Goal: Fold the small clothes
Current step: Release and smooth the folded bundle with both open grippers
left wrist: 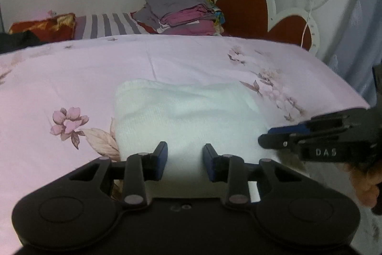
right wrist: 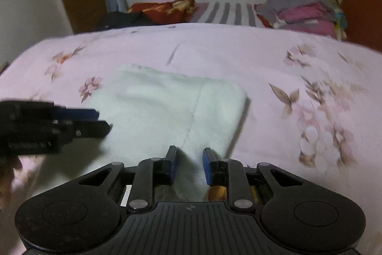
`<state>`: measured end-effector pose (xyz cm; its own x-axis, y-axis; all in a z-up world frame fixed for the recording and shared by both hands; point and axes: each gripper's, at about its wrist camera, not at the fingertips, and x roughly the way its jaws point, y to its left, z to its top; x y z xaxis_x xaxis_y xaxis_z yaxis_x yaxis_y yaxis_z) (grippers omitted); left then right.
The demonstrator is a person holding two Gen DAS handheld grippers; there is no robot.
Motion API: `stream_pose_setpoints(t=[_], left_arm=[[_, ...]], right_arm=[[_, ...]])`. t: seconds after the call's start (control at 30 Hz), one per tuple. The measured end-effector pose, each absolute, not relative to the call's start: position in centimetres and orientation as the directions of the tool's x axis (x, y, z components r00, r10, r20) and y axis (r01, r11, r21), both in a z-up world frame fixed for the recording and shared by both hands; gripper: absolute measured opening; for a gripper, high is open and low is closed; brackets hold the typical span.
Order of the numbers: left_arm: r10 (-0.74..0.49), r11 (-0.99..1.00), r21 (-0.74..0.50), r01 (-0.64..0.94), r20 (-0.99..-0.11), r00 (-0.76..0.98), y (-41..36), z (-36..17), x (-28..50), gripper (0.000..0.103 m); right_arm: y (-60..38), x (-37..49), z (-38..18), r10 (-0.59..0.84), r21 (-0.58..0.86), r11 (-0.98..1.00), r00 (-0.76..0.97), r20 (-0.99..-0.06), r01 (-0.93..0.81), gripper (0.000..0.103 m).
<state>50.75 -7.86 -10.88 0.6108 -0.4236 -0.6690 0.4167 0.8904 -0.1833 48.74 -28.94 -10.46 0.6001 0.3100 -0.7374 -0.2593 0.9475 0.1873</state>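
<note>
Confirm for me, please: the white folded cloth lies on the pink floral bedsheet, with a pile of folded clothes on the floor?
Not quite: the pile of folded clothes sits on the bed by the headboard, as the left wrist view shows. The white folded cloth does lie on the pink floral bedsheet.

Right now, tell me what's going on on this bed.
A person is folding a small white garment on the pink floral bedsheet, with a handheld gripper in each hand. The left gripper and the right gripper are both at the garment's near edge, jaws parted with white cloth between them; a firm pinch can't be confirmed. The garment lies already doubled over. A stack of folded clothes sits by the headboard.
</note>
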Motion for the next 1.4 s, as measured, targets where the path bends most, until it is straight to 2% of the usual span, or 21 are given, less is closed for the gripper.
stream_pose_setpoints(t=[0.13,0.27,0.33,0.43,0.67,0.83,0.93,1.0,1.07,1.3,1.33,1.4], left_arm=[[-0.452,0.875,-0.19,0.446,-0.651,0.61,-7.4,-9.5,47.9,0.031],[-0.457,0.878,-0.228,0.421,-0.661,0.595,-7.1,-11.0,45.3,0.031],[-0.483,0.869,-0.287,0.403,-0.665,0.57,-7.0,-11.2,44.0,0.031],[-0.488,0.863,-0.284,0.417,-0.682,0.545,-7.6,-11.8,41.4,0.031],[-0.513,0.841,-0.285,0.459,-0.69,0.51,-7.4,-11.3,36.8,0.032],[-0.434,0.896,-0.229,0.381,-0.634,0.64,-3.8,-9.4,35.5,0.034],[-0.456,0.886,-0.272,0.375,-0.649,0.608,-3.1,-10.1,36.1,0.034],[-0.483,0.871,-0.309,0.383,-0.688,0.542,-3.4,-11.5,36.5,0.034],[-0.483,0.869,-0.309,0.386,-0.696,0.531,-3.5,-12.0,36.2,0.034],[-0.481,0.872,-0.317,0.373,-0.697,0.533,-2.3,-11.4,35.8,0.034],[-0.47,0.878,-0.307,0.367,-0.7,0.538,-2.1,-11.1,35.9,0.04],[-0.438,0.895,-0.28,0.348,-0.702,0.562,-1.8,-10.6,36.1,0.058]], right_arm=[[-28.7,47.3,-8.8,0.285,0.15,0.954,0.626,-0.726,-0.26,0.022],[-27.3,43.6,-7.4,0.362,0.163,0.921,0.623,-0.693,-0.354,0.022],[-26.2,42.4,-8.3,0.369,0.151,0.91,0.584,-0.723,-0.387,0.022],[-26.0,40.7,-9.9,0.298,0.092,0.926,0.559,-0.774,-0.365,0.022],[-28.1,37.1,-10.5,0.249,0.103,0.955,0.559,-0.791,-0.279,0.022],[-28.1,34.8,-6.8,0.289,0.159,0.954,0.642,-0.71,-0.254,0.022],[-26.2,34.2,-6.2,0.338,0.171,0.936,0.64,-0.691,-0.309,0.022],[-24.8,34.2,-7.2,0.316,0.133,0.936,0.615,-0.723,-0.325,0.022],[-24.6,34.6,-9.3,0.234,0.076,0.954,0.564,-0.792,-0.288,0.022],[-25.5,34.2,-9.9,0.204,0.067,0.963,0.548,-0.811,-0.26,0.022],[-25.5,34.2,-9.8,0.201,0.067,0.965,0.548,-0.812,-0.255,0.022],[-25.7,33.9,-9.3,0.191,0.069,0.971,0.566,-0.802,-0.23,0.022]])
